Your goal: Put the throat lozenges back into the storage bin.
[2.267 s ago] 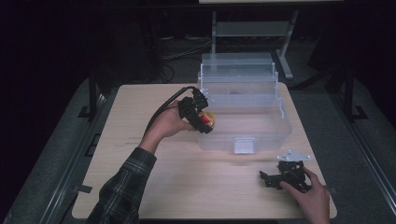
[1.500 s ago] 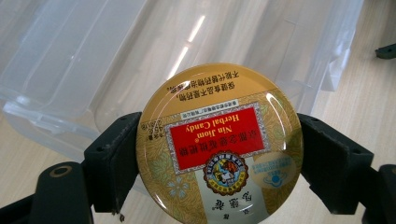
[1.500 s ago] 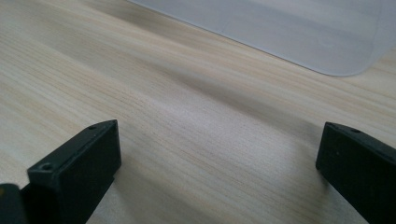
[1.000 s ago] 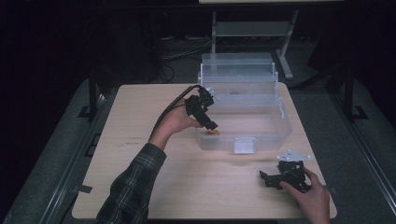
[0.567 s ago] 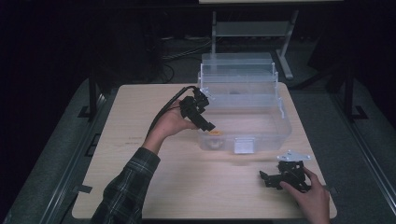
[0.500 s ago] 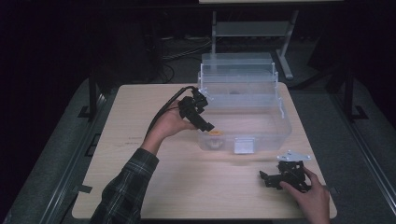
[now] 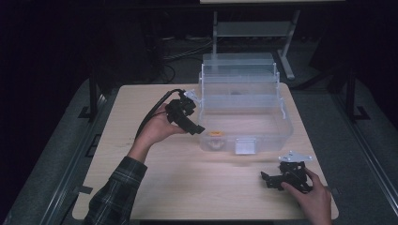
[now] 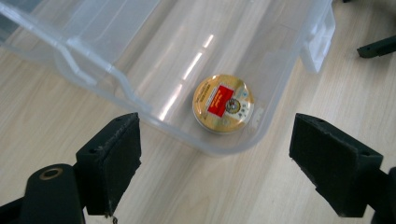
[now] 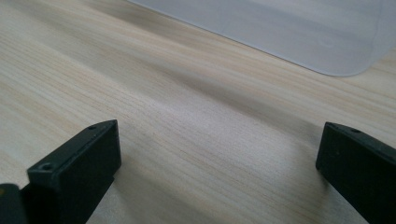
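The table (image 7: 155, 187) carries one big thing, the clear plastic bin (image 7: 244, 112) with its lid tipped up at the back, standing toward the far right of the tabletop. You have your left gripper (image 7: 195, 127) held up at the bin's near left corner, just above its rim, and its jaws stand wide apart with nothing between them; in the left gripper view the pads (image 8: 109, 161) frame the corner from above. Your right gripper (image 7: 270, 180) rests low on the table near the front right edge, well apart from the bin, and its jaws are spread too, with bare wood between them in the right gripper view.

The small round tin (image 8: 223, 103), gold with a red label, lies flat on the bin's floor, tucked into the near left corner and close to the wall, label side up. In the high view it shows as an orange spot (image 7: 215, 134) behind the front wall.

By my reading, the main step is done: the tin is inside and you have let go of it. What is left looks small: draw your left hand clear of the rim and, if the job calls for it, bring the lid down.
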The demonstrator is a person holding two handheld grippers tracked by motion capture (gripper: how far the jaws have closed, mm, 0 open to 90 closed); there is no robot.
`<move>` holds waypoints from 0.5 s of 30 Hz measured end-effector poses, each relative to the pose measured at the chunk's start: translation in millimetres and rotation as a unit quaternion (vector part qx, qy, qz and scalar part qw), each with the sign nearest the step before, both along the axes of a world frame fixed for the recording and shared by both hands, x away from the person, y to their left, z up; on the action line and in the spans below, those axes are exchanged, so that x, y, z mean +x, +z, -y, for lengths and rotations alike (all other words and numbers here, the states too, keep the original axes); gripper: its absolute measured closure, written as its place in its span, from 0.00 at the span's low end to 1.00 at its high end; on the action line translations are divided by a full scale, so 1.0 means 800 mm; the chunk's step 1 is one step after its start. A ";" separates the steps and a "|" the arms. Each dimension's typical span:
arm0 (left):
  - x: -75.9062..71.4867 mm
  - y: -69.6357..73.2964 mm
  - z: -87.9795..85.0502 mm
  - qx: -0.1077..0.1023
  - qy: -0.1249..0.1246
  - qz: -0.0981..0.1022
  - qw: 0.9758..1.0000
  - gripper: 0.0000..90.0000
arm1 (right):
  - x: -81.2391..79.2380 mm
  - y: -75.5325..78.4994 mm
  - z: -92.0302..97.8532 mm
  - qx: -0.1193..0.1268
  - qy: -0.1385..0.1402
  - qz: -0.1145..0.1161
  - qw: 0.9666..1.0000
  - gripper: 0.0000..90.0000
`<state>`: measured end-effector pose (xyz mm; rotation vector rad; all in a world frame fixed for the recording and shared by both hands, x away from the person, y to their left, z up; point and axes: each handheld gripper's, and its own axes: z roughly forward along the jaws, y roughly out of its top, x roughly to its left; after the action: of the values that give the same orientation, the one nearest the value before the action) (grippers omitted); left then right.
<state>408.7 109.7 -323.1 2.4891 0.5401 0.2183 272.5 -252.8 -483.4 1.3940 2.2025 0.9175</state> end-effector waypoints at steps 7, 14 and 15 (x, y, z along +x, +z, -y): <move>-0.012 -0.006 -0.029 -0.011 0.020 -0.001 1.000 0.18 | 0.000 0.000 0.000 -0.001 0.000 0.000 1.000 0.00; -0.027 -0.013 -0.057 -0.016 0.037 -0.001 0.999 0.18 | 0.000 0.000 0.000 0.000 0.000 0.001 1.000 0.00; -0.030 -0.015 -0.061 -0.019 0.039 0.001 0.999 0.18 | 0.000 0.000 0.000 -0.001 0.000 0.000 1.000 0.00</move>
<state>384.6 158.1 -335.2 2.4340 0.6364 0.2382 272.6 -252.9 -483.4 1.3925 2.2021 0.9161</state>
